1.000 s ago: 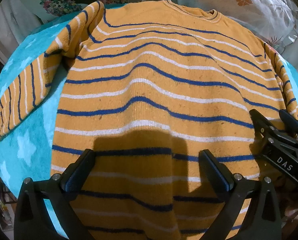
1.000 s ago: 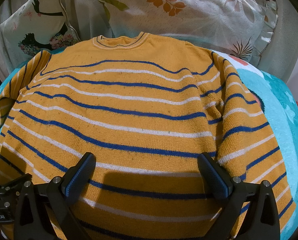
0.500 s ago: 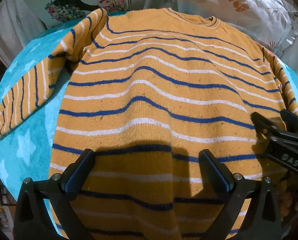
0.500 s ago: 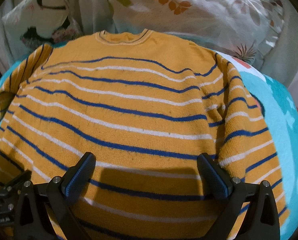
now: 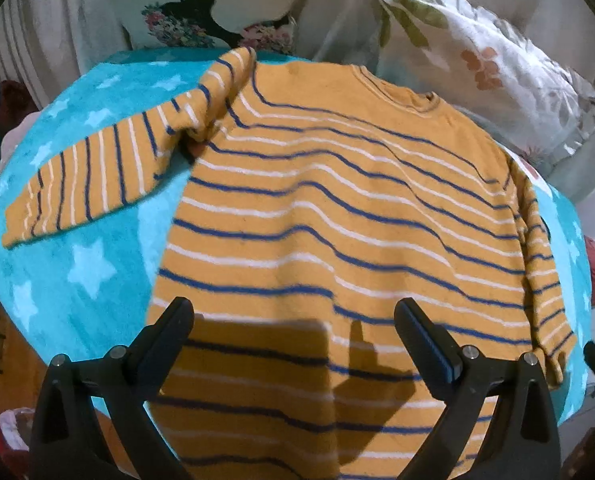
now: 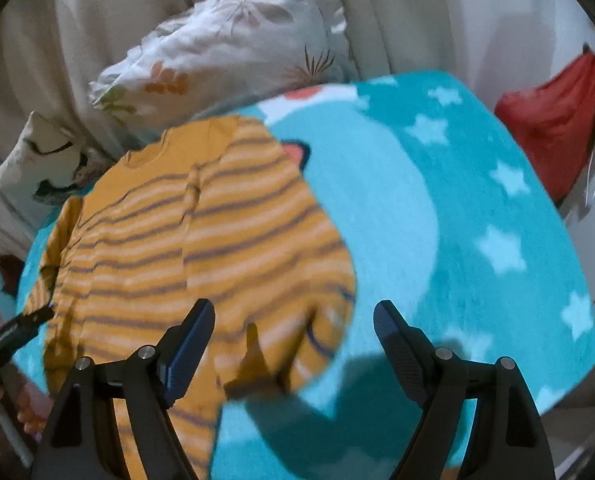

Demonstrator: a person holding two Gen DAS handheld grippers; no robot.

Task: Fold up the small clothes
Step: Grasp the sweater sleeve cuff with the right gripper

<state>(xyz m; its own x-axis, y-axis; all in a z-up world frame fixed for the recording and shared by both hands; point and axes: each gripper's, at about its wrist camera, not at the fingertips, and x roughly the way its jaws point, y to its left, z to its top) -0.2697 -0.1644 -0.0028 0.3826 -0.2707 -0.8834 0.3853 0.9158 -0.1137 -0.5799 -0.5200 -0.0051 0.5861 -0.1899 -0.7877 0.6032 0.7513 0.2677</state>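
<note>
A mustard sweater (image 5: 337, 220) with blue and white stripes lies flat on a turquoise star blanket (image 5: 81, 264), neck away from me. Its left sleeve (image 5: 109, 176) stretches out over the blanket; the right sleeve (image 5: 537, 264) lies folded along the body's edge. My left gripper (image 5: 293, 332) hovers open above the hem, nothing between its fingers. In the blurred right wrist view, my right gripper (image 6: 293, 336) hangs over the sweater's (image 6: 201, 248) right edge and the blanket (image 6: 457, 220); its jaws are closing, wide apart, with no cloth pinched.
Floral pillows (image 5: 485, 68) and a printed cushion (image 5: 201, 12) lean against the pale wall behind the sweater. A red cloth (image 6: 553, 124) hangs to the right of the bed. The left gripper's tip (image 6: 13, 332) shows at the right view's left edge.
My right gripper has swung right, off the sweater's body to its right edge, and its jaws have narrowed. My left gripper has risen and drawn back, showing more blanket and the whole left sleeve.
</note>
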